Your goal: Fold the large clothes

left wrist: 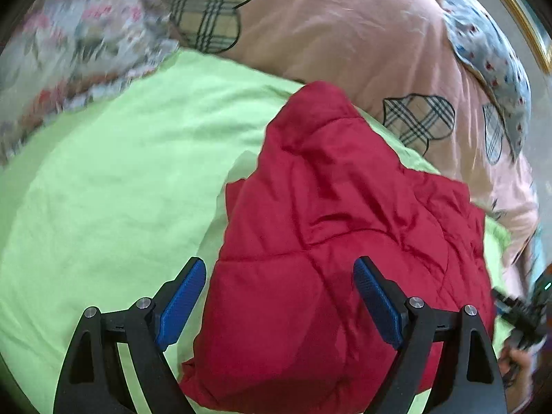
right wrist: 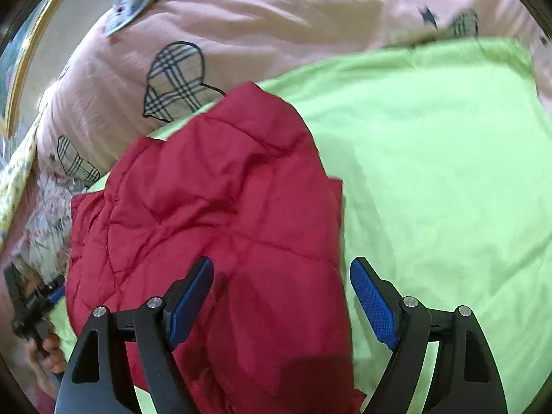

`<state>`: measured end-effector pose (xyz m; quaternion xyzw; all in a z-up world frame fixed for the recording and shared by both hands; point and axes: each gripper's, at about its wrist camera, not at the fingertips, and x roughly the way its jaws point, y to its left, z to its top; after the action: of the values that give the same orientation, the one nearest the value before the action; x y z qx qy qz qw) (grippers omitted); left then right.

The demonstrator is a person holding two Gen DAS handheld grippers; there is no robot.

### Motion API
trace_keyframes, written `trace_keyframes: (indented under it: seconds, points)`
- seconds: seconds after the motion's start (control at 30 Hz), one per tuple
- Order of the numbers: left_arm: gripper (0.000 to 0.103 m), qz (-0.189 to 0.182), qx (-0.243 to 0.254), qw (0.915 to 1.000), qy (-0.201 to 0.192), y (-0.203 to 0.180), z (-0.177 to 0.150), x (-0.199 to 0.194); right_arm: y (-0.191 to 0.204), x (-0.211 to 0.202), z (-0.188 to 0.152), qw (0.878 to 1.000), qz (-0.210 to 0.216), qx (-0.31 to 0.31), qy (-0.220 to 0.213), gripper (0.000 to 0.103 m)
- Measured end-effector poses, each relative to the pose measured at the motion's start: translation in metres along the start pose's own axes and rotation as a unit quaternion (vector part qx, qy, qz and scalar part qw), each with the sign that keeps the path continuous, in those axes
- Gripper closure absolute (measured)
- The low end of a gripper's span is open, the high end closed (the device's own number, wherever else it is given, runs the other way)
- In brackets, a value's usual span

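A red quilted puffer garment [left wrist: 331, 227] lies folded in a heap on a light green sheet [left wrist: 114, 186]. It also shows in the right wrist view [right wrist: 214, 214] on the same sheet [right wrist: 441, 158]. My left gripper [left wrist: 279, 269] is open and empty, hovering over the garment's near left edge. My right gripper [right wrist: 281, 269] is open and empty, hovering over the garment's near right edge. The right gripper shows blurred at the far right of the left wrist view [left wrist: 521, 314]. The left gripper shows at the far left of the right wrist view [right wrist: 31, 303].
A pink quilt [left wrist: 345, 24] with plaid heart patches lies bunched behind the sheet, also in the right wrist view [right wrist: 276, 27]. A floral fabric [left wrist: 79, 34] lies at the back left. A blue dotted cloth [left wrist: 490, 55] and a gold frame edge [left wrist: 517, 10] are at the right.
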<state>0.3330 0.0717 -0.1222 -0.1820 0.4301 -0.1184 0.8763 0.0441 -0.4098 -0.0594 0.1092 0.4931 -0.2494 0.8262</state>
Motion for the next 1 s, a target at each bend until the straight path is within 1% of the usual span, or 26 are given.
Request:
trace_keyframes:
  seconds: [0.07,0.1,0.17,0.23,0.3,0.33,0.37,0.4,0.47,0.5,0.53,0.57,0.63,0.73,0.8,0.9,1.0]
  points:
    - [0.015,-0.013,-0.021,0.9996,0.012,0.009,0.001,0.009,-0.007,0.010,-0.002,1.000,0.018,0.016,0.015,0.020]
    - [0.015,-0.027,-0.034,0.9988,0.023,0.015,0.002,0.017,-0.010,0.014,-0.003,0.999,0.028,0.025,0.020,0.019]
    - [0.014,-0.049,-0.048,0.9967,0.042,0.020,0.002,0.030,-0.016,0.023,-0.004,0.997,0.047,0.048,0.030,0.012]
    - [0.010,-0.085,-0.071,0.9915,0.068,0.026,0.003,0.048,-0.018,0.034,-0.006,0.994,0.070,0.069,0.046,0.009]
    - [0.008,-0.112,-0.093,0.9854,0.087,0.030,0.004,0.064,-0.017,0.047,-0.010,0.988,0.104,0.089,0.071,0.009]
    - [0.008,-0.116,-0.096,0.9845,0.090,0.030,0.004,0.067,-0.015,0.051,-0.013,0.986,0.114,0.093,0.079,0.009]
    - [0.010,-0.118,-0.096,0.9843,0.089,0.029,0.004,0.069,-0.011,0.052,-0.014,0.987,0.113,0.087,0.078,0.010]
    - [0.014,-0.121,-0.091,0.9846,0.087,0.027,0.005,0.070,-0.008,0.051,-0.014,0.988,0.109,0.079,0.078,0.012]
    - [0.034,-0.128,-0.077,0.9852,0.083,0.021,0.005,0.068,-0.004,0.050,-0.015,0.987,0.114,0.079,0.081,0.030]
    - [0.039,-0.132,-0.070,0.9854,0.083,0.019,0.006,0.066,-0.004,0.047,-0.016,0.986,0.119,0.080,0.082,0.036]
    - [0.047,-0.134,-0.060,0.9857,0.082,0.016,0.006,0.062,-0.003,0.044,-0.016,0.986,0.124,0.079,0.082,0.047]
    - [0.052,-0.136,-0.051,0.9860,0.081,0.013,0.006,0.057,-0.001,0.041,-0.016,0.985,0.128,0.080,0.082,0.056]
    - [0.056,-0.140,-0.043,0.9861,0.080,0.010,0.003,0.047,0.006,0.034,-0.017,0.986,0.128,0.075,0.081,0.062]
    - [0.060,-0.151,-0.033,0.9849,0.077,0.009,-0.002,0.026,0.013,0.019,-0.025,0.986,0.131,0.069,0.076,0.066]
    - [0.061,-0.161,-0.029,0.9836,0.076,0.010,-0.008,0.010,0.015,0.007,-0.034,0.984,0.143,0.071,0.074,0.067]
    - [0.062,-0.175,-0.023,0.9813,0.077,0.016,-0.021,-0.016,0.016,-0.014,-0.050,0.981,0.162,0.073,0.075,0.068]
    - [0.062,-0.182,-0.024,0.9789,0.090,0.027,-0.043,-0.041,0.017,-0.034,-0.071,0.979,0.173,0.068,0.079,0.068]
